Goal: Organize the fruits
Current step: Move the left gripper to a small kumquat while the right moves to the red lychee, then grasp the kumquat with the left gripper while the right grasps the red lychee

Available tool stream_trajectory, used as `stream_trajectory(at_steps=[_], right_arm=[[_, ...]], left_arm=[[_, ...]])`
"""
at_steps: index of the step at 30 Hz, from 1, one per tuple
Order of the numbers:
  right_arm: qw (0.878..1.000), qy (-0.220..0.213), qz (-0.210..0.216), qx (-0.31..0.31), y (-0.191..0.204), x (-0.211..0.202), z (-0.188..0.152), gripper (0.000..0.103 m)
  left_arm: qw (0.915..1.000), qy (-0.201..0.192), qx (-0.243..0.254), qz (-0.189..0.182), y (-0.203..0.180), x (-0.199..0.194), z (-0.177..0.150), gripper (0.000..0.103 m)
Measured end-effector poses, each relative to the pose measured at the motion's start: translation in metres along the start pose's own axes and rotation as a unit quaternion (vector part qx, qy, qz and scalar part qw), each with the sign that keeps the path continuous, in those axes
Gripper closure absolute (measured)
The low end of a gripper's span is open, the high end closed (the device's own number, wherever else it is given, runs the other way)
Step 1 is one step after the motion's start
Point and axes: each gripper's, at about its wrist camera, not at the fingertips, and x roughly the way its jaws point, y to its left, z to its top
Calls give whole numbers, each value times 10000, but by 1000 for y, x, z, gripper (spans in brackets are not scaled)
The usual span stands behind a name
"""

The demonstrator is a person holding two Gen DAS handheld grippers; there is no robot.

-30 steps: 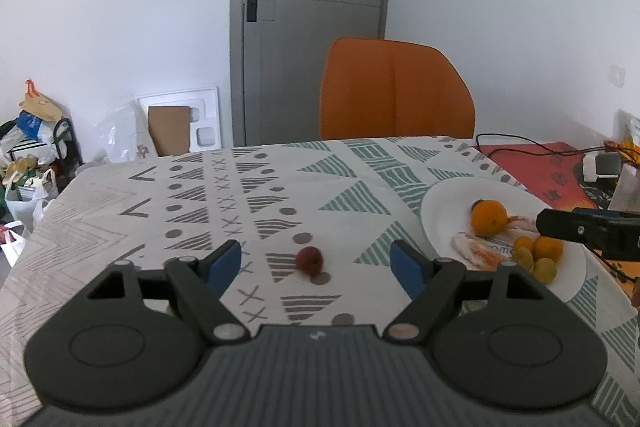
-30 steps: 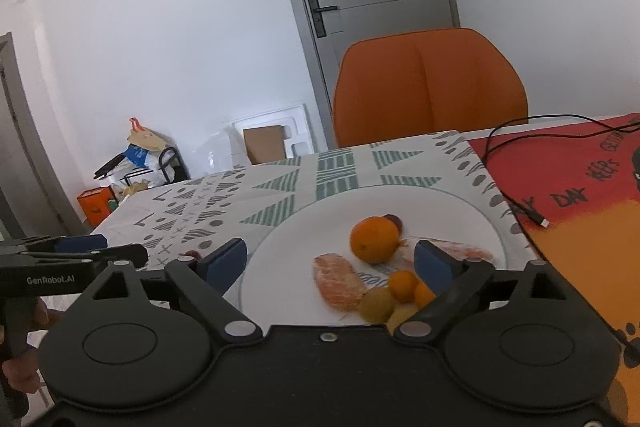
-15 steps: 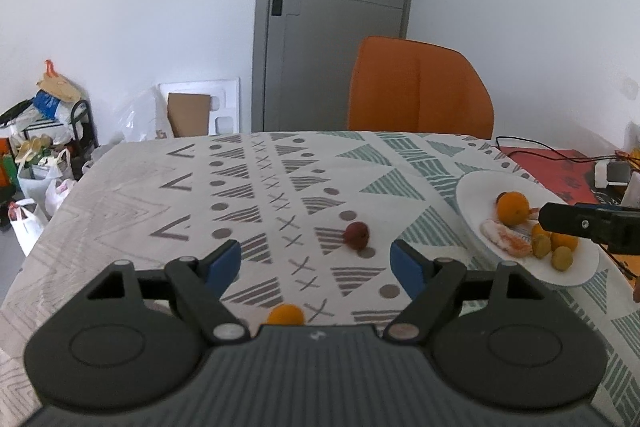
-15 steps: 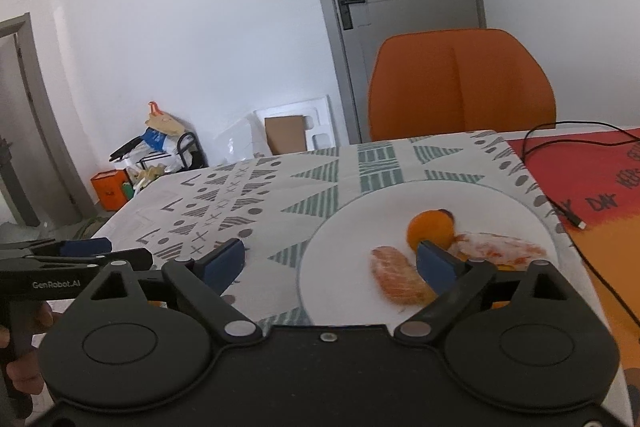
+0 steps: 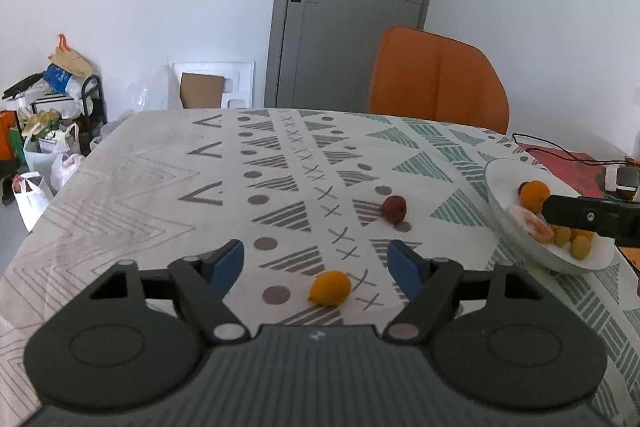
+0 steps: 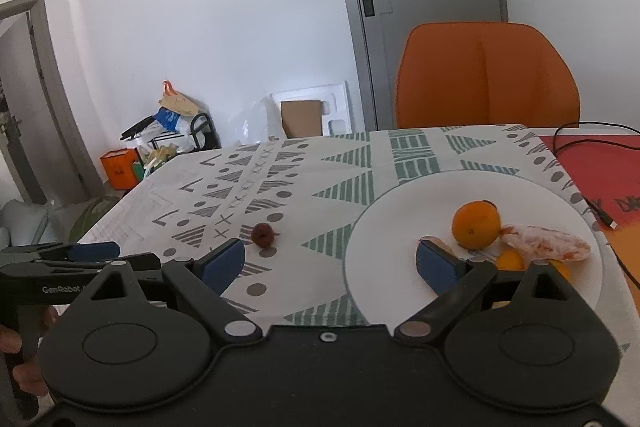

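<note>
A white-walled room with a grey door (image 5: pixel 352 23) and an orange chair (image 5: pixel 438 79) stands behind the surface (image 5: pixel 160 187), which is covered by a white cloth printed with grey and green triangles, dots and crosses.

Your left fingers (image 5: pixel 318 265) are spread, with nothing pinched; they have just been closing a little. A small oval orange fruit (image 5: pixel 330 287) lies on the cloth between them, nearer the right-hand finger and touching neither. Beyond the tips and off towards the right-hand finger sits a small dark red round fruit (image 5: pixel 393 209), well apart from both pads. Further right of that finger is the round white plate (image 5: pixel 504 179), and the black arm of your other tool crosses in front of it.

Your right fingers (image 6: pixel 330 263) are also spread wide and hold nothing. The left-hand finger hangs over the cloth; the right-hand finger hangs over the white plate's (image 6: pixel 384 251) near side. Just past the left-hand fingertip lies the dark red fruit (image 6: pixel 263 235). On the plate, beyond the right-hand finger, sit a large round orange (image 6: pixel 476 225), a peeled pale orange segment (image 6: pixel 546 243) touching it, and smaller yellow-orange fruits partly hidden behind the finger. At the far left of this view a hand (image 6: pixel 20 367) grips the handle of the left tool.
</note>
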Motion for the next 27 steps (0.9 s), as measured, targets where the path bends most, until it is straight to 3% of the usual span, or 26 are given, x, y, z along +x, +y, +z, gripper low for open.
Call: stream_trajectory(at_steps=[2, 7, 11, 16, 27], right_arm=[[10000, 35, 9, -28, 3, 3, 0, 10], [9998, 120, 38, -133, 12, 11, 0, 10], [9996, 197, 54, -191, 19, 20, 0, 10], [9993, 258, 90, -272, 27, 27, 1, 10], [9976, 431, 133, -527, 45, 55, 5, 10]], left_arm=[[10000, 3, -17, -10, 3, 1, -2, 29], [9997, 136, -84, -163, 9, 8, -9, 51], [9992, 224, -124, -293, 9, 18, -11, 56], [9984, 293, -177, -458, 12, 27, -13, 80], [9974, 83, -614, -378, 36, 27, -17, 80]])
